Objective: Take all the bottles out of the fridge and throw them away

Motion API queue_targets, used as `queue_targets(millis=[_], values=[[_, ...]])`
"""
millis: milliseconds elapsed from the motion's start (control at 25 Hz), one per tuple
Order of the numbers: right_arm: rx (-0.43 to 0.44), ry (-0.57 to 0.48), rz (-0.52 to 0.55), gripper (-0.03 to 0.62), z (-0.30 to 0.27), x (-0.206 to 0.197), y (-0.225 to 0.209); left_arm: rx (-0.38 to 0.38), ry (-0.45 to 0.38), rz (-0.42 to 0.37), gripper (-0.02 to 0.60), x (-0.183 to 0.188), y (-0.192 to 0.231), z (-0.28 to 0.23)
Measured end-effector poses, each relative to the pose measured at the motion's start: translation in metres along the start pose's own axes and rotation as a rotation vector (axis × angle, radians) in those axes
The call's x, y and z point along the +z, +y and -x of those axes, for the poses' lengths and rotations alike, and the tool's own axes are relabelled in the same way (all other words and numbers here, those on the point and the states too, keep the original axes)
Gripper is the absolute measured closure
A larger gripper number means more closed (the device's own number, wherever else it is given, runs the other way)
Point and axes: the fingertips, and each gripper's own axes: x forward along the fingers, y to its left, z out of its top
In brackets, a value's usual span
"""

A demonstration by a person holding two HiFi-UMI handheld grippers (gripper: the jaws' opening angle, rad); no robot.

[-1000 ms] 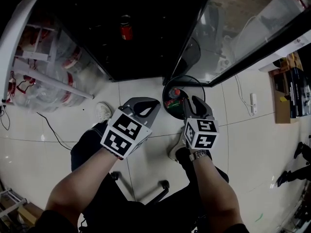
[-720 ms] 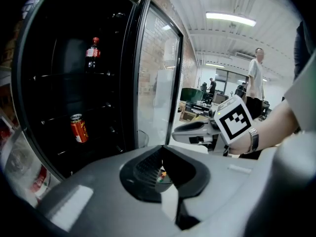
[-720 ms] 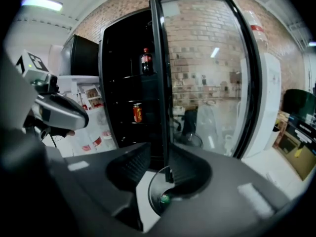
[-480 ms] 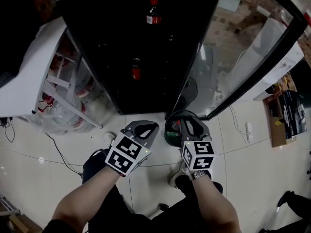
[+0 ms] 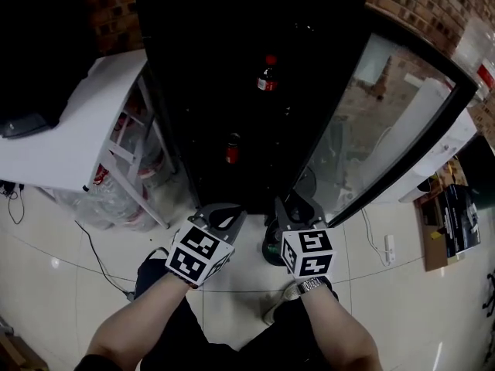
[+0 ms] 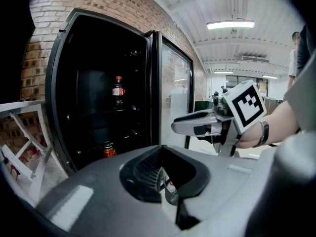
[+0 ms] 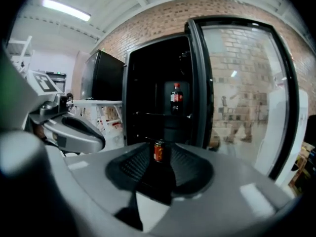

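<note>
- Left gripper [image 5: 229, 209]: jaws pressed together, nothing held.
- Right gripper [image 5: 298, 205]: jaws slightly parted, empty.
- Bin [image 5: 270, 252]: on the floor, before the open fridge [image 5: 193, 68].
- Lower bottle [image 5: 232, 150]: upright on a fridge shelf.
- Upper bottle [image 5: 267, 74]: upright, one shelf higher.

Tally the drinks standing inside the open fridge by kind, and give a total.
Red-capped bottle: 1
Red-labelled, dark-topped drink, bottle or can unclear: 1
Total: 2
</note>
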Motion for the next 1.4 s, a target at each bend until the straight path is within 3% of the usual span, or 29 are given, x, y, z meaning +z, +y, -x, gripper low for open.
queue_targets(millis=[640,1400], values=[[0.003,-0.066,0.035,0.379,-0.087,0.112,0.002,0.089,-0.094,-0.018,0.577,0.062,0.082,0.005],[-0.107,-0.002,-0.019,0.292,-0.205,0.151,-0.059,0.067,-0.106,-0.044,0.577,0.102,0.156,-0.045]])
